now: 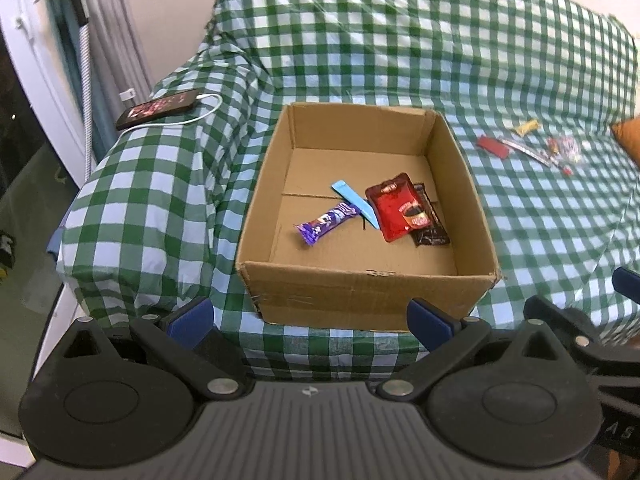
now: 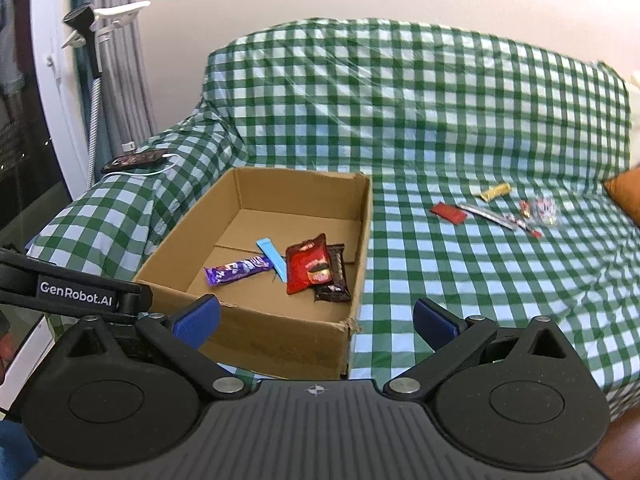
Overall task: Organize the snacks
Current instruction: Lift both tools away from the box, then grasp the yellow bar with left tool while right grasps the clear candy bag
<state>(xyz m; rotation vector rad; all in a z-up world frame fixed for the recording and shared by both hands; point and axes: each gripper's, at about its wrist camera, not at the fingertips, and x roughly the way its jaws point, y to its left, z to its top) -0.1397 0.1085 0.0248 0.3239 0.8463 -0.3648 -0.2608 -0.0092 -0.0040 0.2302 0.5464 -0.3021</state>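
A sofa draped in a green-and-white checked cover (image 1: 400, 40) fills most of both views, its backrest running across the top from ten to two o'clock. An open cardboard box (image 1: 360, 288) sits on the seat at the centre of the left wrist view, and at about nine o'clock of centre in the right wrist view. The left gripper (image 1: 312, 322) hangs in front of the box's near wall with its blue-tipped jaws spread wide and nothing between them. The right gripper (image 2: 316, 320) is likewise spread wide and empty, level with the box's near right corner. A phone (image 1: 160, 109) with a white cable plugged in lies on the armrest at ten o'clock from the box. Inside the box, on the floor toward four o'clock, a red packet (image 1: 400, 208) lies on top of a dark brown wrapper (image 1: 430, 236). A purple bar (image 1: 326, 222) rests at the box's middle, and a light blue stick (image 1: 354, 202) lies between it and the red packet, just beside both. Out on the seat, at two o'clock from the box and well apart from it, lie loose snacks: a flat red packet (image 2: 448, 213), a gold bar (image 2: 496, 191), a thin striped stick (image 2: 490, 216) and a small clear bag of sweets (image 2: 540, 210).
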